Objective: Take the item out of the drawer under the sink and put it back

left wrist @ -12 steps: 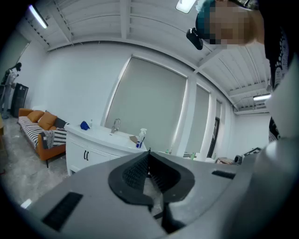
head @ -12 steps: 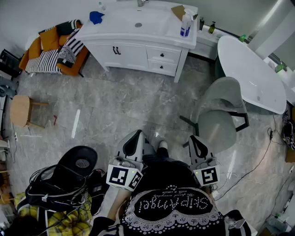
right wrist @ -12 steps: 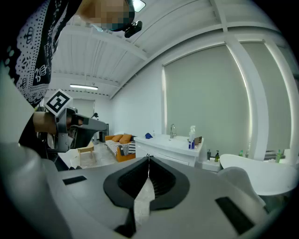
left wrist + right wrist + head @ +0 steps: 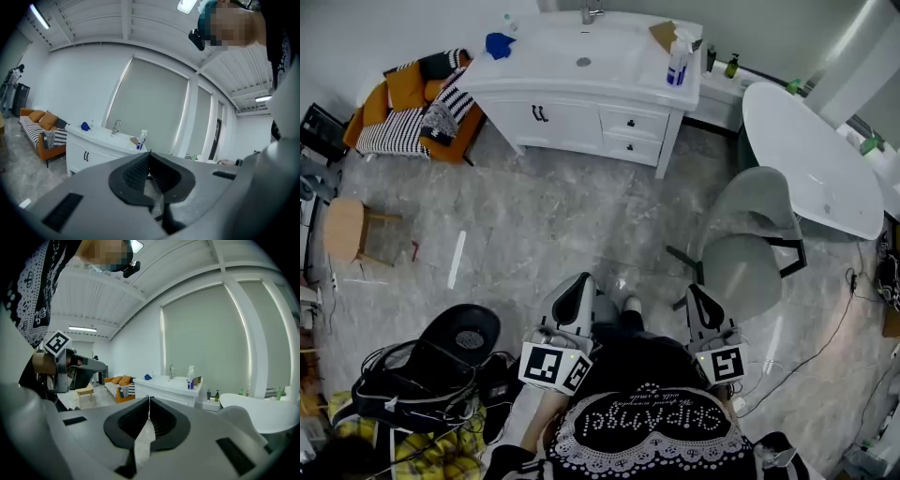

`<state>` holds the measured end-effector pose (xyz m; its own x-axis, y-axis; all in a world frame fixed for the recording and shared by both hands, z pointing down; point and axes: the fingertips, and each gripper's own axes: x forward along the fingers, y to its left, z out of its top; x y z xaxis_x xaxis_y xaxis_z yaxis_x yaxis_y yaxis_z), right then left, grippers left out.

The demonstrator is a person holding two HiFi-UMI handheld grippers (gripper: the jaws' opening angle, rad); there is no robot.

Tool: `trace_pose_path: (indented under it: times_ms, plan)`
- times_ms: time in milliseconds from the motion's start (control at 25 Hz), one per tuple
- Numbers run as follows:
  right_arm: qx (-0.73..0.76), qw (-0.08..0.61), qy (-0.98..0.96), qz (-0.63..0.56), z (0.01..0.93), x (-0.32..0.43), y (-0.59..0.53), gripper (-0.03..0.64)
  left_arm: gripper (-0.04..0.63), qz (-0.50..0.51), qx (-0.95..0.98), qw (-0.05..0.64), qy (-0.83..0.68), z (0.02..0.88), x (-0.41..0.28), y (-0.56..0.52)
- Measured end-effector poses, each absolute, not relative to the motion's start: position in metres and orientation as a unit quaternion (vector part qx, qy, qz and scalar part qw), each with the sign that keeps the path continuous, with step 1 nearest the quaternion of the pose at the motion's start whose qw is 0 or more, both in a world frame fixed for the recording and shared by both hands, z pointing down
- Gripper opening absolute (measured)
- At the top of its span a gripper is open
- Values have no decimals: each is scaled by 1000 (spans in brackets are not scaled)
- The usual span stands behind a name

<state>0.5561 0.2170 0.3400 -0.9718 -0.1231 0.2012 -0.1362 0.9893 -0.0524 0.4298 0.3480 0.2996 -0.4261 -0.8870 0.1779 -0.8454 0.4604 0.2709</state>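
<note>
Person point(image 4: 647, 427) is standing well back from sink cabinet point(image 4: 581, 120).
Left tool point(image 4: 574, 291) and right tool point(image 4: 701, 300) are both clenching, gripping nothing.

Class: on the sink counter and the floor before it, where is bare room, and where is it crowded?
Bare: the counter between the blue cloth and the basin, and the floor before the cabinet. Crowded: the counter's right end, by the spray bottle and brown item.

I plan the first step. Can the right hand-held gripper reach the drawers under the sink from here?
Probably not yet: the right hand-held gripper is close to the person's body, and the drawers stand across the floor. Nothing blocks the way; walking closer should help.
</note>
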Motion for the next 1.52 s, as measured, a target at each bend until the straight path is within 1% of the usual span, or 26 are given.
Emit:
trace_pose_path:
  times_ms: [120, 400, 560, 680, 1080, 1520]
  plan:
    - [64, 87, -993, 49, 339, 552, 216, 20, 5, -71, 515, 152, -841, 301, 427, 347]
    - [50, 94, -994, 36, 342, 525, 222, 21, 5, -81, 521, 160, -835, 307, 405, 342]
    - [49, 99, -993, 28, 339, 495, 216, 20, 5, -83, 527, 165, -830, 307, 376, 331]
    - [51, 90, -994, 18, 326, 467, 209, 20, 5, -77, 531, 165, -827, 302, 348, 324]
    - [68, 86, -994, -9, 309, 403, 201, 21, 5, -77, 560, 143, -812, 279, 282, 309]
    - [71, 87, -993, -31, 306, 382, 215, 21, 5, -85, 555, 144, -815, 287, 256, 335]
